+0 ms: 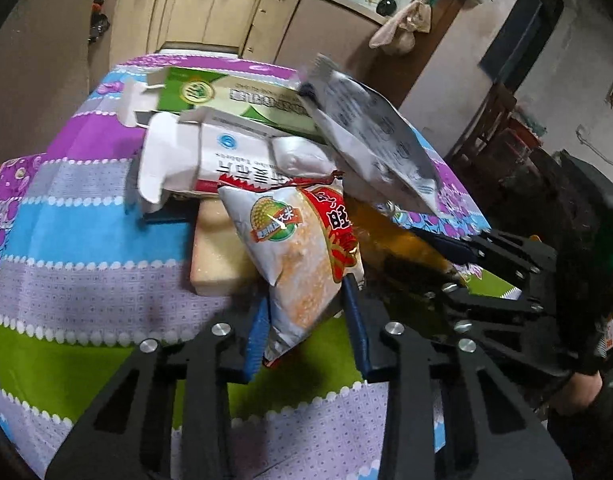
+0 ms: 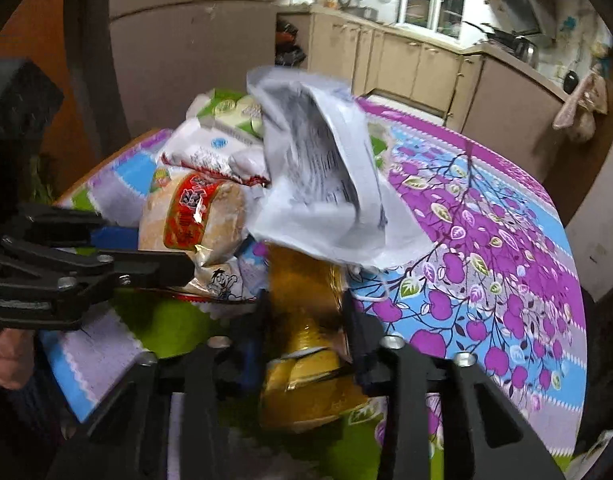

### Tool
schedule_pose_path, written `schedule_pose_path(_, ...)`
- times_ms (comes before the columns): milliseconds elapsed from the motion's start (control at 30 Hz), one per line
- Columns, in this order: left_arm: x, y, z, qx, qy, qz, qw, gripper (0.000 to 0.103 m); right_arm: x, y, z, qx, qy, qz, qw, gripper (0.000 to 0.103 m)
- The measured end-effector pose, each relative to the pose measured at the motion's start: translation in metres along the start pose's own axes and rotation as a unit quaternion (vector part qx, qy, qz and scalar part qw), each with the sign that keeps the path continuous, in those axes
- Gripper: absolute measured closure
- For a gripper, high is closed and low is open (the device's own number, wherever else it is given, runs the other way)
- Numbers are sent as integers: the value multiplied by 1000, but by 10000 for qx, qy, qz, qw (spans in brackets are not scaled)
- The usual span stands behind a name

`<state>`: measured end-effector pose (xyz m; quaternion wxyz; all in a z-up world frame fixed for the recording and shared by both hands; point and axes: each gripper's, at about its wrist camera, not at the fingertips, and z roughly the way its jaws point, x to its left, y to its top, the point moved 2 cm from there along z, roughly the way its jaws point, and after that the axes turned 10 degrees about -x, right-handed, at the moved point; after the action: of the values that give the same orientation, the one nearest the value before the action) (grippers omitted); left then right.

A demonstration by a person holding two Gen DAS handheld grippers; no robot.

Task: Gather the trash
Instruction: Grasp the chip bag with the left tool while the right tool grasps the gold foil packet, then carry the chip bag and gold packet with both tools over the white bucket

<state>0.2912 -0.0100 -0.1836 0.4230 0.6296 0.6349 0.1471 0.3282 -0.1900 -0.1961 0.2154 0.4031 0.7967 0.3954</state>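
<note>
A heap of trash lies on the patterned tablecloth (image 1: pixel 66 240). In the left wrist view my left gripper (image 1: pixel 306 312) is shut on the lower end of a rice-cracker snack bag (image 1: pixel 302 256), its blue pads pressing both sides. That bag (image 2: pixel 194 216) also shows in the right wrist view, with the left gripper (image 2: pixel 146 256) reaching in from the left. My right gripper (image 2: pixel 304 308) is shut on a golden-yellow packet (image 2: pixel 306 280). A crumpled white plastic bag (image 2: pixel 326 184) rests over the packet's far end. The right gripper (image 1: pixel 446 244) shows at the right of the left wrist view.
Behind the snack bag lie a white medicine box (image 1: pixel 210 160), a green carton (image 1: pixel 234 100) and a beige block (image 1: pixel 214 256). The table's edge (image 2: pixel 582 320) falls away at the right. Kitchen cabinets (image 1: pixel 226 12) stand beyond. A person's hand (image 2: pixel 6 360) holds the left gripper.
</note>
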Motion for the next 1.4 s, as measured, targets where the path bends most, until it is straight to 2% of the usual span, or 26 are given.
schedule_pose_path(133, 0, -2, -10, -135, 44, 12, 9999, 70, 6, -2, -15, -167, -61, 233, 9996, 75)
schedule_pose_path(400, 11, -2, -51, -459, 123, 97, 9988, 70, 26, -7, -48, -604, 75, 720, 9955, 75)
schedule_pose_path(600, 6, 10, -80, -881, 383, 298, 9949, 70, 46, -9, -77, -1000, 50, 865, 9912, 75)
schedule_pose_path(667, 3, 14, -89, -1025, 445, 375, 9930, 70, 51, -7, -91, -1203, -76, 879, 9888, 75)
schedule_pose_path(867, -18, 20, -110, -1425, 576, 763, 9852, 70, 55, 9, -139, -1888, -758, 818, 9757, 75)
schedule_pose_path(1067, -45, 25, -129, -1705, 517, 1097, 9779, 70, 47, 26, -195, -2407, -1633, 770, 9537, 75)
schedule_pose_path(1167, -69, 28, -134, -1836, 371, 1301, 9736, 70, 37, 28, -220, -2561, -2043, 794, 9415, 75)
schedule_pose_path(1400, -147, 40, -136, -2046, -328, 1757, 9624, 70, 0, 19, -285, -2801, -2916, 939, 9098, 75)
